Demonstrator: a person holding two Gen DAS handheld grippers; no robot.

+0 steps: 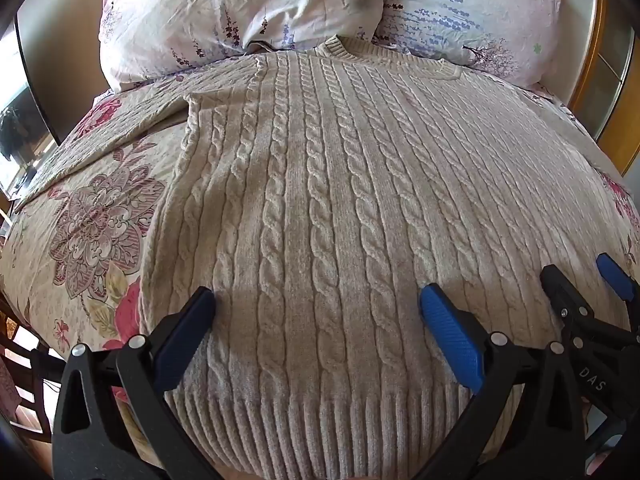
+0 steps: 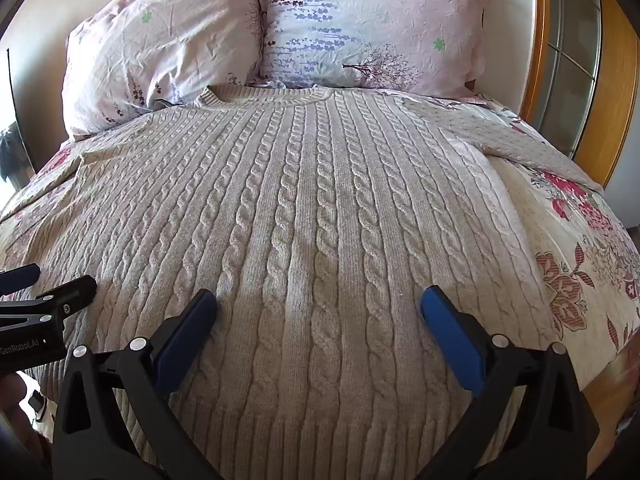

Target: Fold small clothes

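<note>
Nearest the cameras, above the ribbed hem, the left gripper and the right gripper hang side by side with their blue-padded fingers spread wide, nothing between them. Beneath them the beige cable-knit sweater lies flat on the floral bedspread, hem toward the grippers and round collar at the far end. Both sleeves stretch out to the sides. Beyond the collar, 2 pale flowered pillows lean against the headboard, and the collar touches their lower edge.
</note>
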